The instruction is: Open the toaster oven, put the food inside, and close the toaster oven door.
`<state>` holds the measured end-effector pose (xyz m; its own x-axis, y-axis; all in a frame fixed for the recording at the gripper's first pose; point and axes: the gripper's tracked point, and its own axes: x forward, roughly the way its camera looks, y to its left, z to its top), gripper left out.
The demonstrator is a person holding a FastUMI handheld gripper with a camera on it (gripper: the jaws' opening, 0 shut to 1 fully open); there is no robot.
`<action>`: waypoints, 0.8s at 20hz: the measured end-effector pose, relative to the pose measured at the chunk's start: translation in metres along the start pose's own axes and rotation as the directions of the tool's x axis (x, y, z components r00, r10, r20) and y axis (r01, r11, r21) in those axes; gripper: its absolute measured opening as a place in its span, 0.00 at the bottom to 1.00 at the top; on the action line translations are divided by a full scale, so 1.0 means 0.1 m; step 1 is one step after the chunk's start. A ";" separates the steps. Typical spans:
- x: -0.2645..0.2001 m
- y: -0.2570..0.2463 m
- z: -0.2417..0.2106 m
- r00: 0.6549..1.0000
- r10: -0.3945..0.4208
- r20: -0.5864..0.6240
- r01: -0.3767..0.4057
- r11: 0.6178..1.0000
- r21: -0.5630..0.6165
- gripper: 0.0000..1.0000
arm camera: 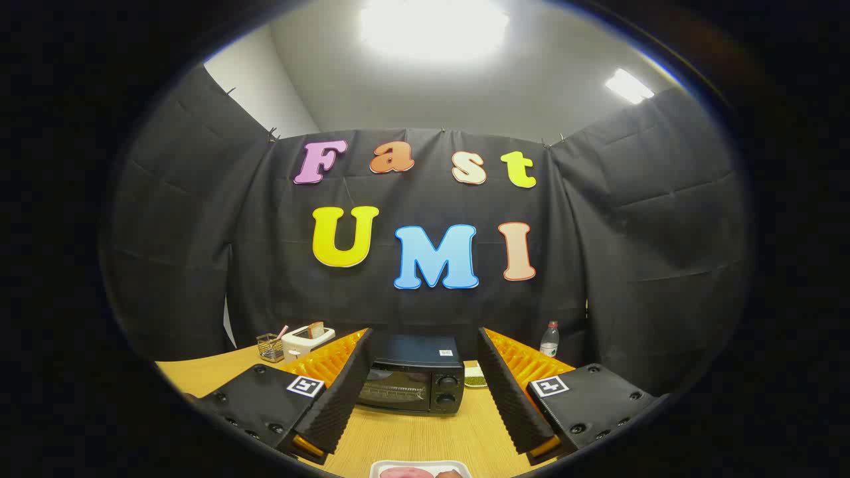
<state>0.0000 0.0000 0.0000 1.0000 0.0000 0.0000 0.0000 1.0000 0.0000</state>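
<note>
A black toaster oven (412,380) stands on the wooden table (425,435), beyond my fingers and framed between them. Its glass door is closed and two knobs sit on its right side. A white tray (420,469) with pink food lies on the table below and between my fingers, near the table's front. My gripper (425,388) is open, held above the table with nothing between its fingers.
A white toaster (307,340) with a slice of bread and a wire pen holder (269,347) stand at the back left. A clear bottle (549,340) stands at the back right. A small dish (475,380) sits right of the oven.
</note>
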 end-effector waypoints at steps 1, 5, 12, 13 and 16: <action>0.00 -0.01 -0.01 1.000 -0.001 -0.002 0.001 1.000 -0.001 0.97; 0.01 0.02 -0.03 1.000 0.003 -0.005 -0.003 1.000 -0.003 0.97; 0.04 0.05 -0.04 1.000 0.007 -0.008 -0.007 1.000 0.005 0.97; 0.05 0.06 -0.04 1.000 0.008 -0.008 -0.008 1.000 0.006 0.97; 0.08 0.08 -0.05 1.000 0.013 -0.008 -0.013 1.000 0.010 0.97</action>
<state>0.0083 0.0075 -0.0046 0.9999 0.0126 -0.0077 -0.0125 0.9999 0.0099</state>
